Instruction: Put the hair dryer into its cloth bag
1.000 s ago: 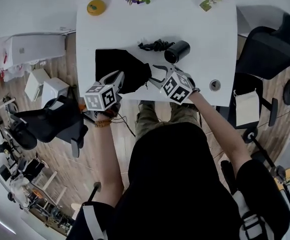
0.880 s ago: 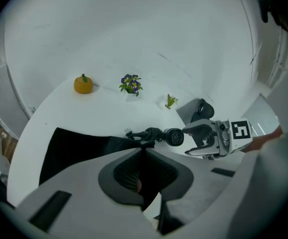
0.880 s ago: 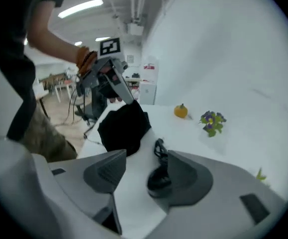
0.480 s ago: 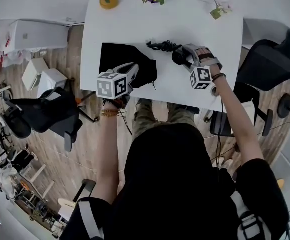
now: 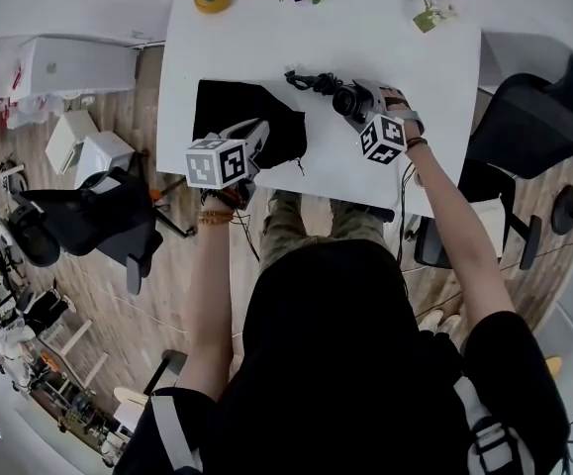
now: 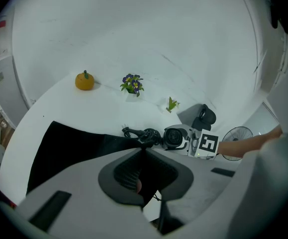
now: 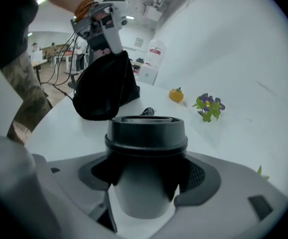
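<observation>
Right gripper view: hair dryer point(image 7: 146, 133) barrel between wide jaws of right gripper point(image 7: 146, 178). Jaws just been opening. Pad contact unclear, handle hidden. Left gripper point(image 6: 143, 171) pinches cloth bag point(image 6: 79, 143) hem over table point(image 5: 395, 38) near edge. Second ago right gripper hung beside bag; now at dryer, mid-table.

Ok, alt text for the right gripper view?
The right gripper has a black hair dryer between its jaws, which have just been opening. Behind, the left gripper holds a black cloth bag on a white table.
</observation>
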`<state>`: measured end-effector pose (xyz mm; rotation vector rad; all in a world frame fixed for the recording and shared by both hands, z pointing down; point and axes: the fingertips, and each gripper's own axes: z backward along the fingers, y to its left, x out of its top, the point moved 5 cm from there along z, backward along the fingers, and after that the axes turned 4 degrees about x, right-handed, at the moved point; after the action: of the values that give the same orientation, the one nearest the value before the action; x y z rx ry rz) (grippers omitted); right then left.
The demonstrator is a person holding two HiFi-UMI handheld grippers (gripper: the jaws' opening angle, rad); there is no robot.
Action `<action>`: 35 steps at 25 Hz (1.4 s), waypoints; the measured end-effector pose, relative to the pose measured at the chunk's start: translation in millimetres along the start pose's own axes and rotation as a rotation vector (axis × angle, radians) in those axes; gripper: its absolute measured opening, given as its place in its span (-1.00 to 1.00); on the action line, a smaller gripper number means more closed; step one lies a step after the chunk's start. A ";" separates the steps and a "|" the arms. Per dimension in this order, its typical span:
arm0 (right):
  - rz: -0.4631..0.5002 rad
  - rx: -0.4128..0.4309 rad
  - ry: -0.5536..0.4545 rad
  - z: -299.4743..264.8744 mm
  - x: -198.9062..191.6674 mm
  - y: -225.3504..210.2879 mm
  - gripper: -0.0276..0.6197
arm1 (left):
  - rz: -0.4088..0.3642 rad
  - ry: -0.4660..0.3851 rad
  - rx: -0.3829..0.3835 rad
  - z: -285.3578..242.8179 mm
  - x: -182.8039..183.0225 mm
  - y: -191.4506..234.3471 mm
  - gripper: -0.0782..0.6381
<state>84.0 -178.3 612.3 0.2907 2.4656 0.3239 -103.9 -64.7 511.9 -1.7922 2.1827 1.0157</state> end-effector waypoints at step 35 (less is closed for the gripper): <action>-0.712 0.153 -0.185 113.6 -38.4 119.6 0.15 | -0.250 0.151 -0.102 -23.2 -51.0 -41.0 -0.67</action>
<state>199.1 -57.8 581.7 -0.4739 2.2380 -0.1873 -45.2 -38.9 538.7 -2.1872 1.9496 0.9794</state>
